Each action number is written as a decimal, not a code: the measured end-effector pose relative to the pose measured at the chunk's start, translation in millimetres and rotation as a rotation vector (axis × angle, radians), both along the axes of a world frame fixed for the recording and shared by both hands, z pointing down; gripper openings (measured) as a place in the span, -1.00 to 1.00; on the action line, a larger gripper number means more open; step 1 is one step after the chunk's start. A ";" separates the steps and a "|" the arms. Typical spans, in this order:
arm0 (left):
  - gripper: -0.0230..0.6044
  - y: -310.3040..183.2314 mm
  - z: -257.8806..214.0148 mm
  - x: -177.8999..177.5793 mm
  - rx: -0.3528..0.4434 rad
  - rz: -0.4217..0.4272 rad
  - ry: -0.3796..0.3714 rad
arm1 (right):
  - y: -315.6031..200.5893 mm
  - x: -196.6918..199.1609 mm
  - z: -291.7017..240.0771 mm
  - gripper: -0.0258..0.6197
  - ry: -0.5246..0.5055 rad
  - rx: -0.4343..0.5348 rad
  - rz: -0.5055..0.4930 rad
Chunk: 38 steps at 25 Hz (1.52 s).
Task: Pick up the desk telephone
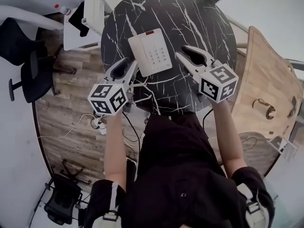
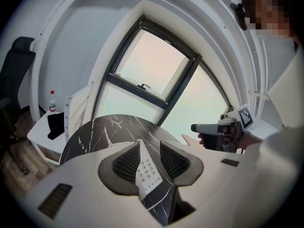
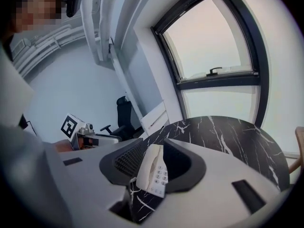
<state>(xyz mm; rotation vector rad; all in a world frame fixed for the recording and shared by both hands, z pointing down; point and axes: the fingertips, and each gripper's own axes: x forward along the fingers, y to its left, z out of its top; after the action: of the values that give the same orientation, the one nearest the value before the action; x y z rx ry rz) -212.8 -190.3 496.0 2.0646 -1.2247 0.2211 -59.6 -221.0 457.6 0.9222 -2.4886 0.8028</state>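
A white desk telephone (image 1: 149,51) with a keypad and a red strip at its far end lies flat on the round black marble table (image 1: 190,13). My left gripper (image 1: 129,68) hovers at the phone's near left corner, jaws open, nothing between them. My right gripper (image 1: 186,56) hovers just off the phone's right side, also open and empty. In the left gripper view the phone (image 2: 146,172) shows through the gap of the left gripper (image 2: 149,147), with the right gripper (image 2: 216,128) beyond. In the right gripper view the phone (image 3: 154,172) shows between the pads of the right gripper (image 3: 154,147).
A white folding stand (image 1: 92,8) and a side table stand beyond the table's left edge. Black office chairs (image 1: 28,65) are at the left. A wooden chair (image 1: 261,80) is at the right. Cables (image 1: 97,122) trail on the wood floor near my legs.
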 end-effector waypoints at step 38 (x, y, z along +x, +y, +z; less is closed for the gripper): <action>0.21 -2.2 155.1 13.9 -0.208 -0.048 0.237 | -6.3 -10.7 211.4 -0.10 -0.130 -0.392 -0.159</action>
<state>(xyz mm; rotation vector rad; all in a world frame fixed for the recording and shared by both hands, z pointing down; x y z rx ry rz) -199.0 -192.6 651.2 1.8218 -1.0588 0.0747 -70.3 -227.3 669.0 0.5438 -2.3459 1.2687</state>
